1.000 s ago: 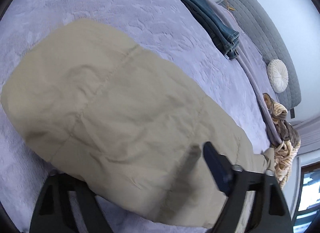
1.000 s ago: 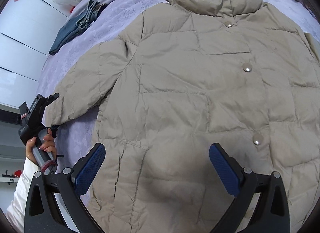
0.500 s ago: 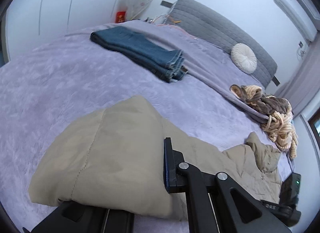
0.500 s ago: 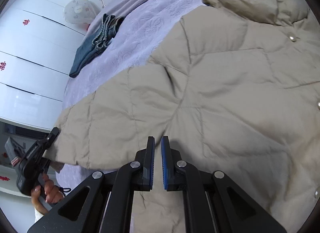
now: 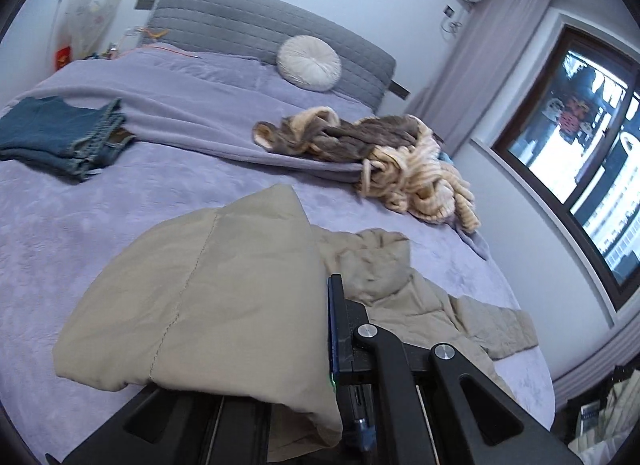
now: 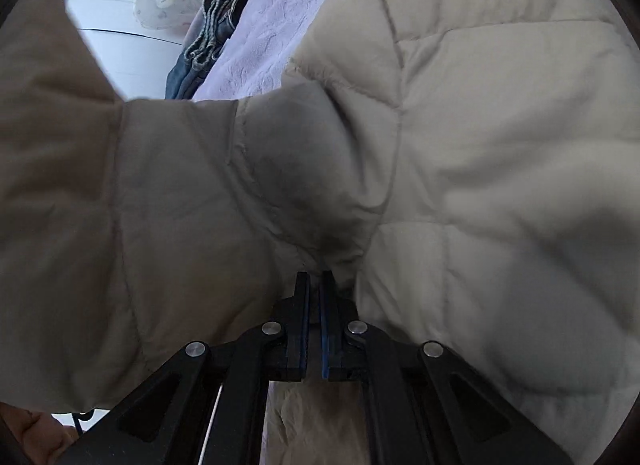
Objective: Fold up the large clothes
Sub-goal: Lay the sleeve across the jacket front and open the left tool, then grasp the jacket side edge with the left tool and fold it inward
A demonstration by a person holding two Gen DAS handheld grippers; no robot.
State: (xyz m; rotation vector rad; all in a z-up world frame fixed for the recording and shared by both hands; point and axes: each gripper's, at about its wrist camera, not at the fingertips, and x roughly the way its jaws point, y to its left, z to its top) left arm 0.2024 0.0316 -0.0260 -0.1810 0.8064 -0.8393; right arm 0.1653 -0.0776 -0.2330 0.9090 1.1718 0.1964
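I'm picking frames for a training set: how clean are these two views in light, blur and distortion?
Left wrist: even daylight, strong fisheye curve; the window is bright and smeared, and the beige jacket is soft close up. Right wrist: the jacket fills the frame, with a dark shadow fold above the right gripper; edges blurred.

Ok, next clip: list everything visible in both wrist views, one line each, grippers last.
puffer jacket: one, beige, spread on the bed, sleeve lifted
folded jeans: one, blue, far left of the bed
knitted garment: one heap, brown and cream, near the window side
round cushion: one, white, against the headboard
headboard: one, grey, quilted
bed cover: one, lilac
fan: one, white, beside the bed
left gripper: black, shut on the sleeve
right gripper: black, shut on jacket fabric
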